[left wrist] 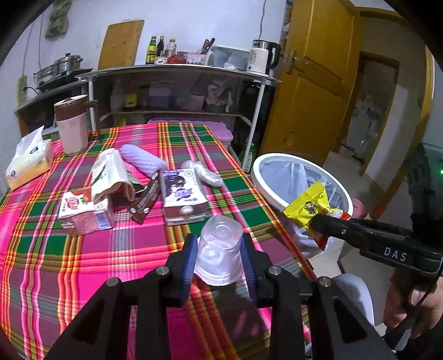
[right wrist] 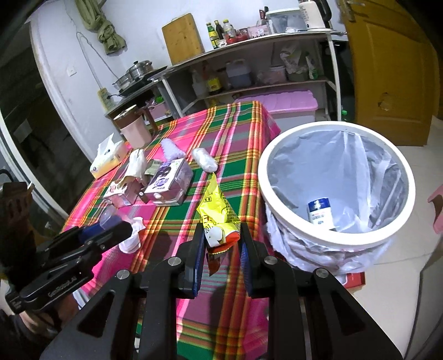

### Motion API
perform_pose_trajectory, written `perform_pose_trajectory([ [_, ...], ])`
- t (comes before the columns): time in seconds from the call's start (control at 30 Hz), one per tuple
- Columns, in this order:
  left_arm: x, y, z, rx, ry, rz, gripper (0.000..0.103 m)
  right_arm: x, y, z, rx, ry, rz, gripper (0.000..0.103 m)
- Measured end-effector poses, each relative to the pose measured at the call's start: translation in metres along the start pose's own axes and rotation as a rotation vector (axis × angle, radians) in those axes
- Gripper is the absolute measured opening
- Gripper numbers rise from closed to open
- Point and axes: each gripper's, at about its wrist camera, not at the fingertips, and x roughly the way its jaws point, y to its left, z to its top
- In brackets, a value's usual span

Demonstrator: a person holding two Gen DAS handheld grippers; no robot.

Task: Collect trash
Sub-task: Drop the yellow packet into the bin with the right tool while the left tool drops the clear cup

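My left gripper point(left wrist: 218, 246) pinches the flimsy, crushable clear plastic cup point(left wrist: 220, 246) mid-wall, while my right gripper point(right wrist: 221, 235) clamps the light, crinkly yellow snack wrapper point(right wrist: 218, 210) by its end, the white lined bin point(right wrist: 336, 133) at two o'clock.

A white wall point(left wrist: 193, 25) closed the room ahead of the gripper, with a metal shelf unit point(left wrist: 177, 72) against it. A cutting board point(left wrist: 121, 44) leaned on the wall. A yellow wooden door point(left wrist: 313, 83) stood open to the right of the shelf. Pale floor tiles point(right wrist: 409, 155) lay below it.
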Motion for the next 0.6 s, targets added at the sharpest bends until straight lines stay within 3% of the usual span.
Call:
perform_pose_trajectory([
  [0.6, 0.047, -0.059, 0.053, 0.091, -0.026, -0.097, 0.032, -0.019, -0.067, 0.014, 0.077, -0.053, -0.141, 0.024],
])
